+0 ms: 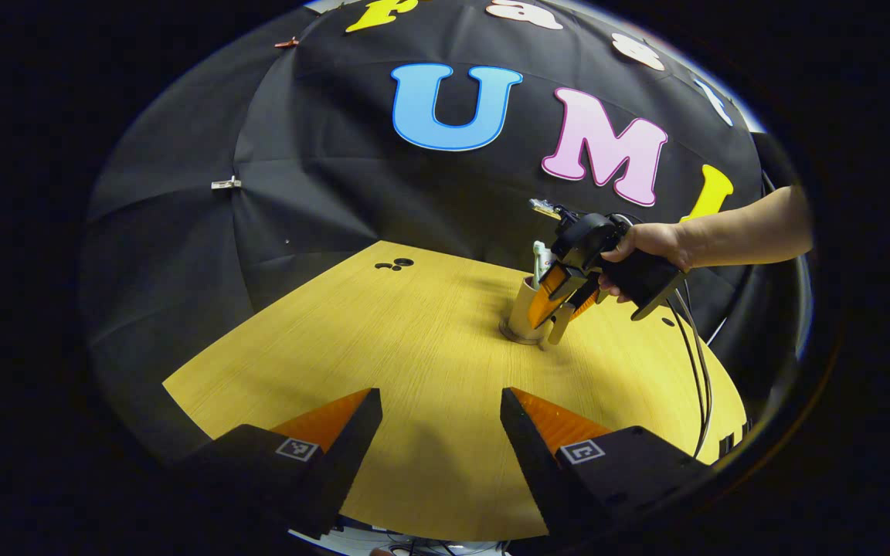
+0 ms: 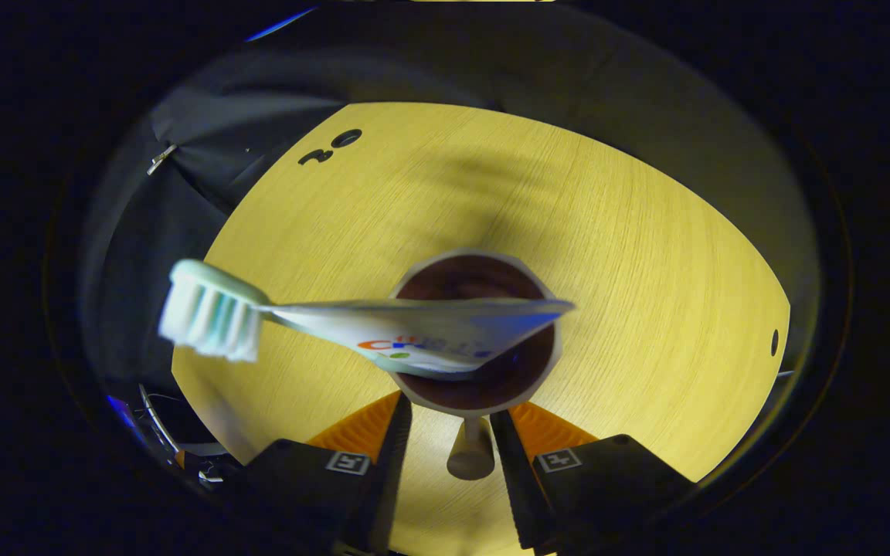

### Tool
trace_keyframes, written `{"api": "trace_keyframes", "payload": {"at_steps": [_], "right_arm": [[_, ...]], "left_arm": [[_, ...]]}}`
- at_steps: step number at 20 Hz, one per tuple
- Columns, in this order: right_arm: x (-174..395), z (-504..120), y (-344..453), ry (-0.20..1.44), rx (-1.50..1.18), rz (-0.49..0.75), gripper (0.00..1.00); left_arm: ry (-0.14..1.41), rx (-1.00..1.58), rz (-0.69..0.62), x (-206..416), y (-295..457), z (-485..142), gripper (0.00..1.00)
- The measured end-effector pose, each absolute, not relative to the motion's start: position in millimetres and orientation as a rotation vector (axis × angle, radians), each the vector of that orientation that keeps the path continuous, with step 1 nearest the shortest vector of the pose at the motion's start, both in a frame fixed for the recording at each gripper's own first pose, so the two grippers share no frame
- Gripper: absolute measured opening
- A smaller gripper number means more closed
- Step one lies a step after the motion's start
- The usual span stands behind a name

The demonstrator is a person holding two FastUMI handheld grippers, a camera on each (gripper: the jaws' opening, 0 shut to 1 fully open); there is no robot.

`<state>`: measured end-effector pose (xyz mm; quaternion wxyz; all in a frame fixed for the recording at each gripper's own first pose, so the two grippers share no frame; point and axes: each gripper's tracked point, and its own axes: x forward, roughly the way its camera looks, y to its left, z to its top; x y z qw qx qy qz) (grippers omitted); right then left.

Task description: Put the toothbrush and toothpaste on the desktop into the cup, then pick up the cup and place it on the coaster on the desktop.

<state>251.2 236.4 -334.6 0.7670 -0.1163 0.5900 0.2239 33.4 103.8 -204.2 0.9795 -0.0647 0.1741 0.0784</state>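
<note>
A tan cup (image 1: 524, 303) stands upright on a round coaster (image 1: 513, 334) at the table's far right. From its mouth a toothbrush (image 1: 540, 259) sticks up. Seen from above, the cup (image 2: 476, 394) holds a toothpaste tube (image 2: 445, 333), and the toothbrush head (image 2: 209, 320) juts out to the left. My right gripper (image 2: 451, 413), held by a hand (image 1: 650, 243), straddles the cup's handle (image 2: 470, 457), with a gap showing beside it. My right gripper (image 1: 561, 313) reaches down at the cup's right side. My left gripper (image 1: 437, 405) hovers open over the near table, holding nothing.
The yellow wooden table (image 1: 414, 347) has small black marks (image 1: 395, 265) at its far left corner. Cables (image 1: 698, 371) hang from the right gripper down past the table's right edge. A forearm (image 1: 746, 232) comes in from the right.
</note>
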Motion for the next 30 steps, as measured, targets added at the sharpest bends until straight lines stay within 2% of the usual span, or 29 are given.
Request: {"api": "trace_keyframes", "payload": {"at_steps": [2,3,8,11,15,20,25,30], "right_arm": [[252,-319,235,1.239,-0.212,0.478,0.82],[253,-305,235,1.218,-0.197,0.477,1.00],[249,-236,214,1.069,-0.139,0.448,0.98],[239,-179,191,0.922,-0.094,0.413,0.98],[206,-107,139,0.711,-0.159,0.368,0.98],[148,-11,81,0.409,-0.136,0.227,0.98],[76,33,61,0.163,-0.212,0.138,0.97],[4,34,57,0.109,-0.147,0.079,0.97]], "left_arm": [[0.346,-0.126,0.150,30,101,-197,0.97],[0.341,-0.119,0.146,28,100,-193,0.98],[0.313,-0.093,0.117,16,88,-168,0.97],[0.283,-0.090,0.084,12,73,-154,0.98],[0.238,-0.065,0.020,12,51,-127,0.98],[0.150,-0.042,-0.039,6,27,-84,0.98],[0.058,0.008,-0.006,-11,21,-49,0.97],[0.027,0.000,-0.035,-33,10,-28,0.97]]}}
